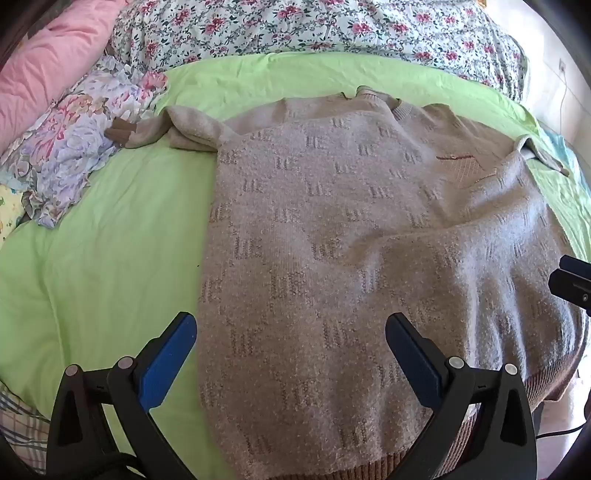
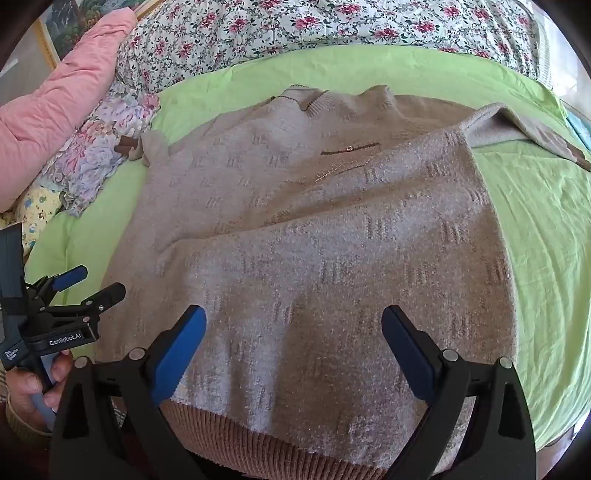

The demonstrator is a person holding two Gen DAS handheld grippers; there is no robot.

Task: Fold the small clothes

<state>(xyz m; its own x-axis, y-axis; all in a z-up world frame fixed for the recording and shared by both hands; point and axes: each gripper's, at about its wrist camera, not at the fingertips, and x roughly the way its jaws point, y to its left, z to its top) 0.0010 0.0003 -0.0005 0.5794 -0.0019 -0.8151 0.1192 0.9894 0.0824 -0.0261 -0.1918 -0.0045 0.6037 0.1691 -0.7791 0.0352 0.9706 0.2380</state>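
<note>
A beige knit sweater (image 1: pixel 351 229) (image 2: pixel 314 240) with a woven block pattern and a ribbed brown hem lies spread on the green sheet. Its right side is folded over the front, with a stitched pocket trim showing. One sleeve (image 1: pixel 177 129) trails off to the left, the other sleeve (image 2: pixel 528 129) to the right. My left gripper (image 1: pixel 291 332) hovers open over the sweater's lower left edge, nothing between its blue pads. My right gripper (image 2: pixel 293 325) hovers open above the hem, empty. The left gripper (image 2: pixel 79 284) also shows in the right wrist view, held by a hand (image 2: pixel 33 387).
The green sheet (image 1: pixel 92 258) (image 2: pixel 546 240) covers the bed. A flowered quilt (image 1: pixel 295 26) lies along the back. A pink duvet (image 1: pixel 48 66) and a crumpled pastel floral cloth (image 1: pixel 77 147) sit at the left. The right gripper's tip (image 1: pixel 572 284) shows at the right edge.
</note>
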